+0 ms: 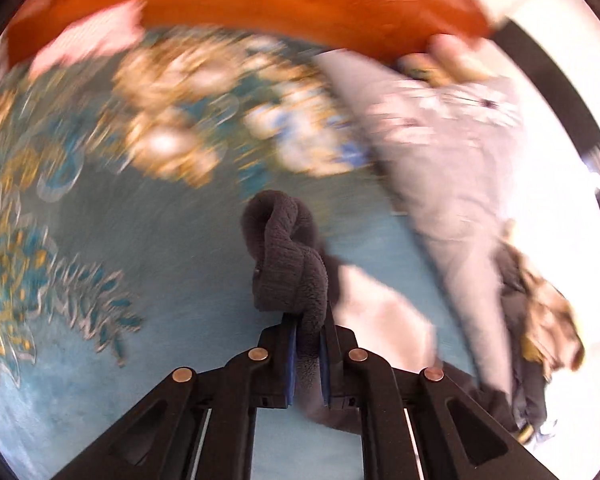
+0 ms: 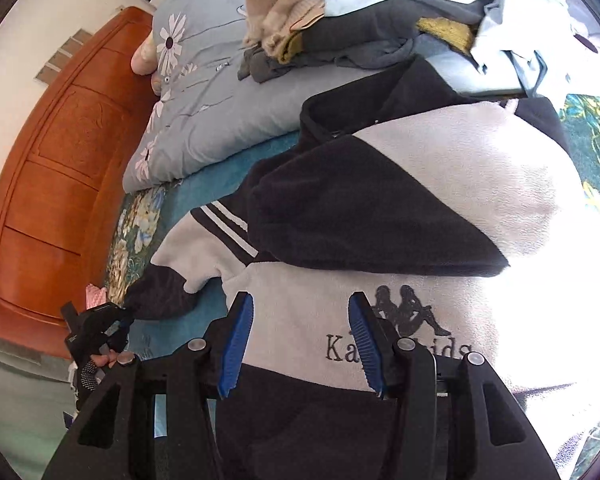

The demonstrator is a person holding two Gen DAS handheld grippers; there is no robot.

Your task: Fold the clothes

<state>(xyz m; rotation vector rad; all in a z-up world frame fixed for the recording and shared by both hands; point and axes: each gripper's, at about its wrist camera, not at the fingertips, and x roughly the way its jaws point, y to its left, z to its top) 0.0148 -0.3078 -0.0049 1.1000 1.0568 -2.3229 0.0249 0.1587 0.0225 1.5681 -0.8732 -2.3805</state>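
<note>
A grey-white and black fleece sweater (image 2: 440, 184) with a dark embroidered logo lies spread on the teal floral bedsheet (image 2: 592, 148). My right gripper (image 2: 302, 340) hangs just over its chest, jaws open, blue pads (image 2: 238, 340) apart with nothing pinched between them. My left gripper (image 1: 308, 320) is shut on the sweater's dark sleeve cuff (image 1: 288, 264), which bunches up above the fingertips. The right wrist view shows that left gripper (image 2: 126, 318) at the lower left, with the sleeve cuff (image 2: 160, 296) stretched out from the sweater. The left wrist view is blurred.
A blue-grey quilt with daisy print (image 2: 204, 92) lies at the head of the bed, with a pile of loose clothes (image 2: 380, 12) on it. An orange wooden headboard (image 2: 60, 160) stands to the left. Bare teal sheet (image 1: 140, 360) lies below the left gripper.
</note>
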